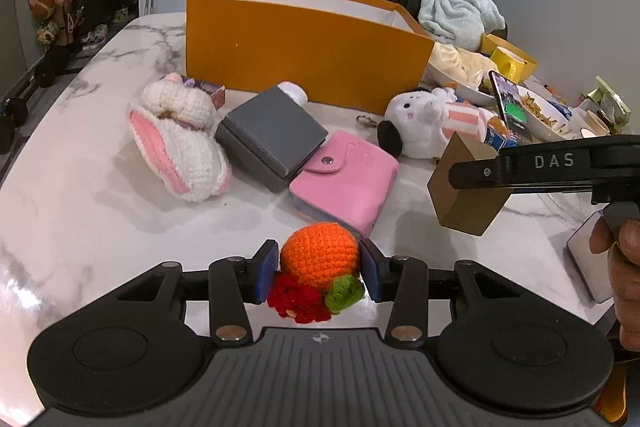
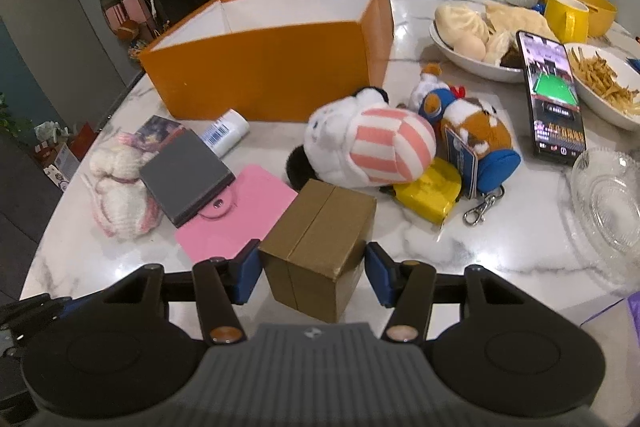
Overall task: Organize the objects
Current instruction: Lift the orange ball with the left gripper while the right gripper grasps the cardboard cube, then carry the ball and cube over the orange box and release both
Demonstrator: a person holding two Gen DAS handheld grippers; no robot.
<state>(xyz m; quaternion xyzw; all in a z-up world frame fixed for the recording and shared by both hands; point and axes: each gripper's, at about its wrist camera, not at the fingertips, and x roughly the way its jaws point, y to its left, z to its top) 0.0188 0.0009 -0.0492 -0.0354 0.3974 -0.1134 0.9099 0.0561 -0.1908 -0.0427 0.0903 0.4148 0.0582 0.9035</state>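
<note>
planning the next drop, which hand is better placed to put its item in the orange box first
Probably the left. Its claw grips the crochet orange, facing the orange box head-on. The right claw, holding the brown carton, sits farther right, behind plush toys.

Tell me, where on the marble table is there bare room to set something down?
The marble table is bare left of the crochet bunny, and in front of it. A smaller patch lies between the keyring clip and the glass dish. Crowded: from the orange box to the food bowls.

Phone (image 2: pixel 554 95) leans beside bowls of buns (image 2: pixel 468 31) and fries (image 2: pixel 604 83).
</note>
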